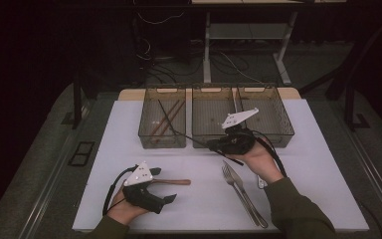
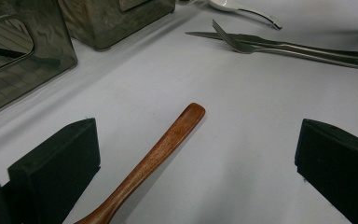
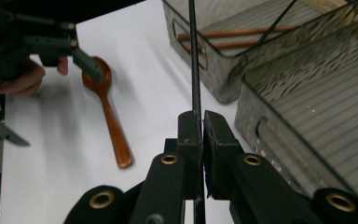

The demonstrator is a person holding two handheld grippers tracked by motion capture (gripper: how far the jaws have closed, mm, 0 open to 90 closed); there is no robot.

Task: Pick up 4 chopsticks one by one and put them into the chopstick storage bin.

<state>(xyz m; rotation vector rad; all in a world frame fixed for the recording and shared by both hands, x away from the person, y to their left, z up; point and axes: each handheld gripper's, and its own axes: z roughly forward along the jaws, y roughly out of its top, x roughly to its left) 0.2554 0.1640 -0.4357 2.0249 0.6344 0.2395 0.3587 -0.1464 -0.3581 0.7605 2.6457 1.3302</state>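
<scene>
My right gripper (image 1: 212, 146) (image 3: 202, 116) is shut on a thin black chopstick (image 1: 189, 138) (image 3: 195, 70), held above the table just in front of the bins, its far end pointing toward the left bin (image 1: 162, 141). That bin holds wooden chopsticks (image 1: 165, 122) (image 3: 233, 33) and another black one. My left gripper (image 1: 165, 185) (image 2: 198, 133) rests low at the near left, open, with the handle of a wooden spoon (image 1: 175, 182) (image 2: 161, 151) lying on the table between its jaws. The spoon (image 3: 111, 119) and the left gripper (image 3: 77, 58) also show in the right gripper view.
Three clear bins stand side by side at the back; the middle bin (image 1: 214, 142) and right bin (image 1: 283, 129) look bare. A metal fork and knife (image 1: 242, 193) (image 2: 284, 46) lie at the near right, with a pale spoon (image 1: 261, 182) (image 2: 247, 11) beside them.
</scene>
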